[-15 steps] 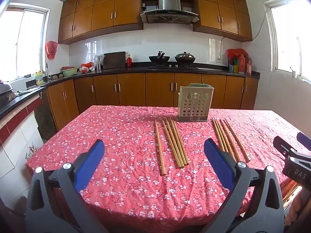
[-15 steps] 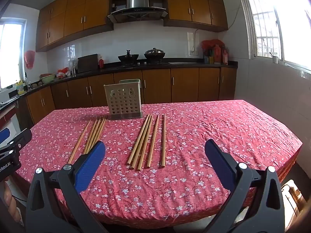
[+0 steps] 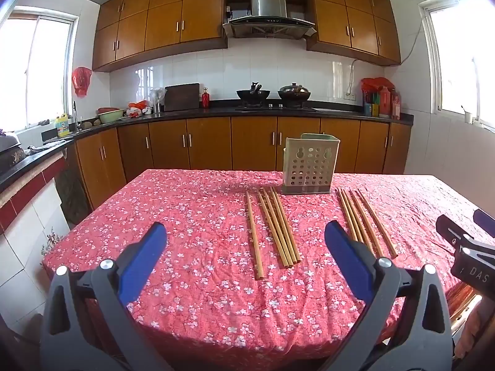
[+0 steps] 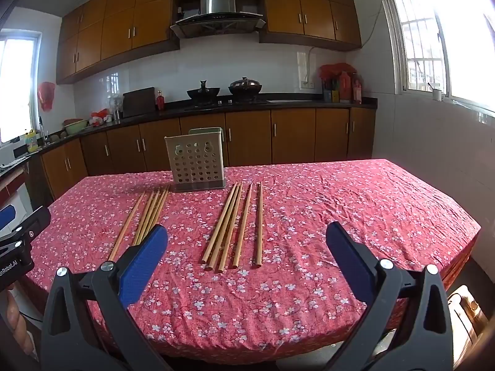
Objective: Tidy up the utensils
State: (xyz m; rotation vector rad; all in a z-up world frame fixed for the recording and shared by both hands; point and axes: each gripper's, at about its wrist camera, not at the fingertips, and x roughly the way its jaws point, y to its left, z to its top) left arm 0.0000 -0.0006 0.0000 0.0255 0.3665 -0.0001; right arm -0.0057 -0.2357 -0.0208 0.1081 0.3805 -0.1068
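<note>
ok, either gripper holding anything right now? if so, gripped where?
Nothing held. Left gripper and right gripper are both open and empty; the chopsticks lie on the tablecloth.

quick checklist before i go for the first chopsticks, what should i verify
1. Left gripper open, nothing held: ok.
2. Right gripper open, nothing held: ok.
3. Utensil holder upright on the table: ok.
4. Left chopstick group flat, apart from the holder: ok.
5. Right chopstick group flat, unobstructed: ok.
6. Holder empty inside: cannot tell.
</note>
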